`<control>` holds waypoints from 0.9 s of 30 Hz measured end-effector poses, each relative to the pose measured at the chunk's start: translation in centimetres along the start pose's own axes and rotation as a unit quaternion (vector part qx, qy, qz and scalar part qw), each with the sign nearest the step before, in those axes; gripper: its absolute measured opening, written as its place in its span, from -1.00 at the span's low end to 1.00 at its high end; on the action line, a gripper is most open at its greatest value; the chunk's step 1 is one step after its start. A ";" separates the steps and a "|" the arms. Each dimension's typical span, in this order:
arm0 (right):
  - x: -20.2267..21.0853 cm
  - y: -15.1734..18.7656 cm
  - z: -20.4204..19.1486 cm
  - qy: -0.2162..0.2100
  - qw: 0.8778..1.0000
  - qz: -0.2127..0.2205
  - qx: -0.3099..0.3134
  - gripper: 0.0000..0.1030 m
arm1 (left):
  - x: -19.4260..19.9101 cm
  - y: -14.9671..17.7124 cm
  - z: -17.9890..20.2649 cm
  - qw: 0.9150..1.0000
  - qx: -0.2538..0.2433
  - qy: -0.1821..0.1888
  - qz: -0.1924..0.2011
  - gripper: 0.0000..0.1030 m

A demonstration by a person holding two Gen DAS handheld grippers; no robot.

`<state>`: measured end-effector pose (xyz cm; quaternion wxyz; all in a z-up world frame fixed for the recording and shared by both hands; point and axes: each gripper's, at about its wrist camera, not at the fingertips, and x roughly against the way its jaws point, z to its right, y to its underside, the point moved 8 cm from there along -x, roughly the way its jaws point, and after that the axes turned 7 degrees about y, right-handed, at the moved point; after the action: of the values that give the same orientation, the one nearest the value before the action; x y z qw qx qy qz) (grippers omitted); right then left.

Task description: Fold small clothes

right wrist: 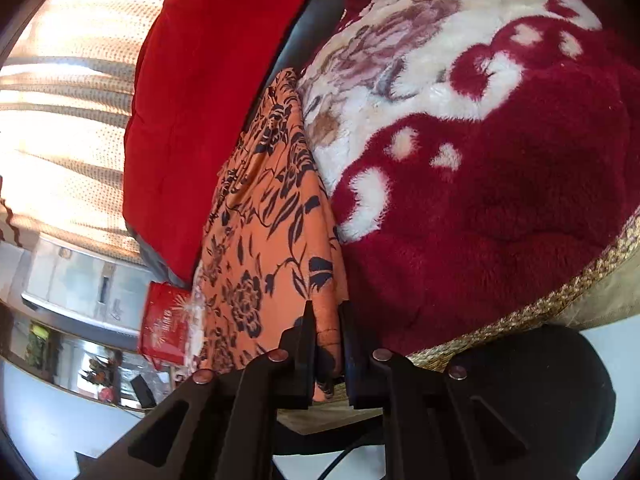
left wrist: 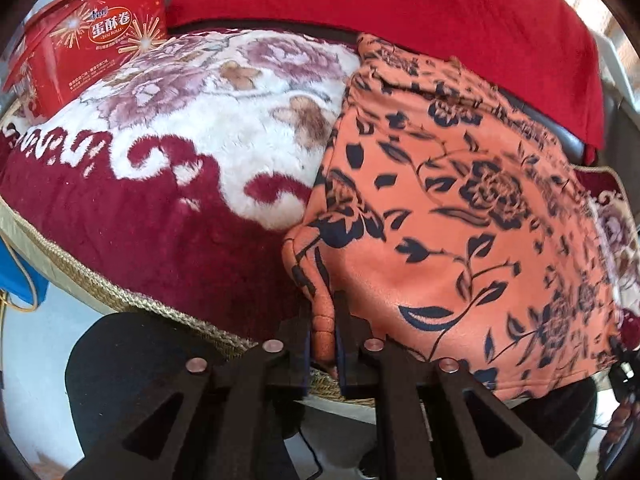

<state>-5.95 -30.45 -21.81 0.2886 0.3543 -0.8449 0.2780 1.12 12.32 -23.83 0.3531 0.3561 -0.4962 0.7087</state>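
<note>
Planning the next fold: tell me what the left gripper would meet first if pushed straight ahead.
Probably the orange floral-print cloth: its bunched edge already lies between the left gripper fingers, with the plush red-and-white blanket beneath.

My left gripper [left wrist: 324, 332]: jaws narrow, pinching the orange cloth's [left wrist: 460, 216] hem. My right gripper [right wrist: 326, 336]: likewise, angled downward.

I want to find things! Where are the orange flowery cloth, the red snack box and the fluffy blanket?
orange flowery cloth [left wrist: 460, 208], left wrist view, middle of the flat part.
red snack box [left wrist: 92, 44], left wrist view, front with the label.
fluffy blanket [right wrist: 500, 208], right wrist view, dark red patch.
</note>
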 end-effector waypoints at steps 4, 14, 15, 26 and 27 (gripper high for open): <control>-1.0 0.5 0.8 -0.001 1.000 -0.010 -0.010 -0.63 | -0.4 0.3 0.9 1.000 -0.019 0.004 0.015 -0.08; 0.3 -0.2 -2.2 -0.025 0.999 -0.006 0.021 -0.84 | 0.8 -0.8 0.4 0.999 -0.008 0.032 0.016 -0.85; -0.6 0.0 -1.3 -0.017 1.000 -0.020 0.005 -0.84 | -0.5 -0.2 -0.2 1.000 0.002 0.024 -0.007 -0.85; -0.7 -11.5 -12.1 -0.146 0.988 0.030 0.051 -0.84 | 4.3 -14.3 4.8 0.988 -0.012 0.124 0.093 -0.86; -1.3 -14.3 -13.5 -0.158 0.985 0.046 0.053 -0.84 | 4.4 -16.5 5.2 0.986 -0.014 0.129 0.104 -0.86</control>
<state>9.61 -29.29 -9.76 0.1193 0.3696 -0.8792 0.2760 13.82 12.25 -11.34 0.3436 0.2027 -0.4906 0.7747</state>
